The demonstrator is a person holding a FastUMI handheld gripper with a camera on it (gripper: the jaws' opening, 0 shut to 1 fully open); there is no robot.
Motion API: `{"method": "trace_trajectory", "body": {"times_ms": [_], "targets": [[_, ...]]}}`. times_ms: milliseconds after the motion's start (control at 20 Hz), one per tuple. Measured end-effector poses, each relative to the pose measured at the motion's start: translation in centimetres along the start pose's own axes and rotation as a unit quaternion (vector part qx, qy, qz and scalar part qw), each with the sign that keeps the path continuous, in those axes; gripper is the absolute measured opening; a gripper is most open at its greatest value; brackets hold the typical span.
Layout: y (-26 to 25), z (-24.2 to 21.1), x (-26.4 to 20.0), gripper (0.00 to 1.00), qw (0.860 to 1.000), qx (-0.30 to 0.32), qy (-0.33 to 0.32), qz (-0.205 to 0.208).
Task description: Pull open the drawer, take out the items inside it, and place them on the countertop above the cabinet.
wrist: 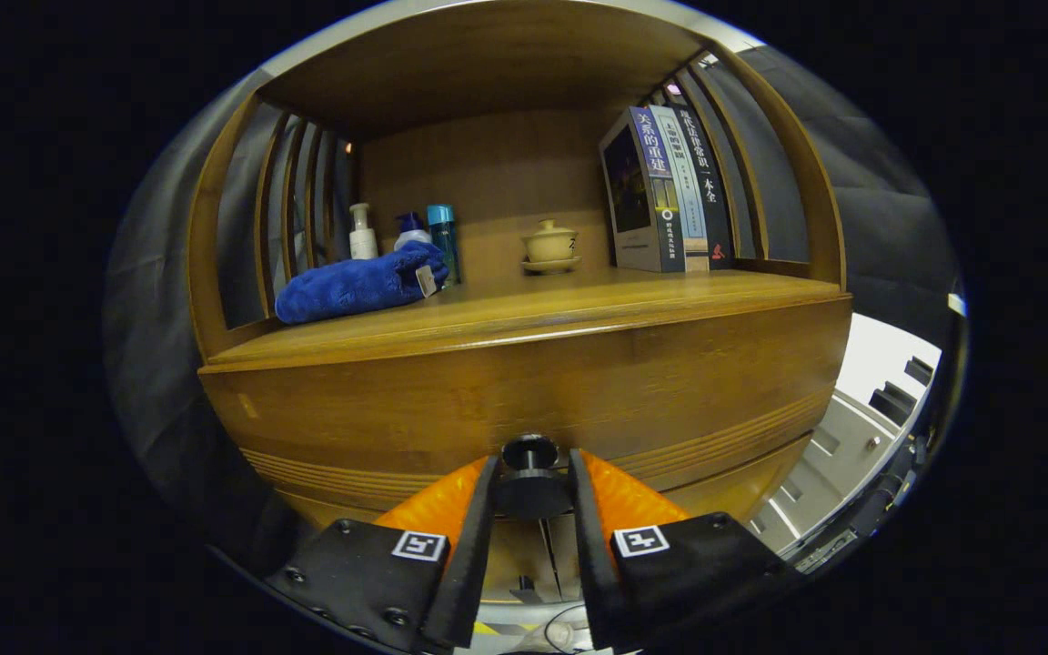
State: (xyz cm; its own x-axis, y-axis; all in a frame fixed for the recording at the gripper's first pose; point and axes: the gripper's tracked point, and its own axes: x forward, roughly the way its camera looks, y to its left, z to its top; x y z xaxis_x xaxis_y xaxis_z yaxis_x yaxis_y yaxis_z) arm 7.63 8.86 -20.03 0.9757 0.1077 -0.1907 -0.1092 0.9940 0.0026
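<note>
Two fingers of the gripper (531,487) flank the drawer's round knob (530,455), jaws closed on it; a blue towel (356,284) lies on the tabletop (579,305) far left.

Ahead of me wooden cabinet shelf (524,309), slatted sides (292,200), solid back panel. Dark cloth wall (879,218) behind on both sides. Off my right, pale floor (879,355), grey fittings (897,400). Light warm, dim.

Hand-held gripper (531,482) level, pointing forward, fingers closed in on knob (530,453), gripping both sides.
</note>
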Motion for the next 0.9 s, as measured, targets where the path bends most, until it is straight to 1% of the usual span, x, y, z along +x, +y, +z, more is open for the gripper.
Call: {"method": "trace_trajectory", "body": {"times_ms": [150,250,350,450,550,700,900], "targets": [[-0.1,0.1,0.1,0.49,1.0,-0.024,-0.006,0.006],[0.0,-0.1,0.1,0.47,1.0,-0.013,-0.006,0.009],[-0.1,-0.1,-0.3,0.47,1.0,-0.008,0.0,0.003],[-0.2,-0.2,-0.1,0.41,1.0,0.0,-0.007,-0.013],[-0.1,-0.4,-0.6,0.41,1.0,0.005,-0.01,-0.023],[-0.4,-0.6,-1.7,0.41,1.0,-0.002,-0.011,-0.027],[-0.3,-1.0,-3.7,0.4,1.0,0.003,-0.012,-0.026]]}}
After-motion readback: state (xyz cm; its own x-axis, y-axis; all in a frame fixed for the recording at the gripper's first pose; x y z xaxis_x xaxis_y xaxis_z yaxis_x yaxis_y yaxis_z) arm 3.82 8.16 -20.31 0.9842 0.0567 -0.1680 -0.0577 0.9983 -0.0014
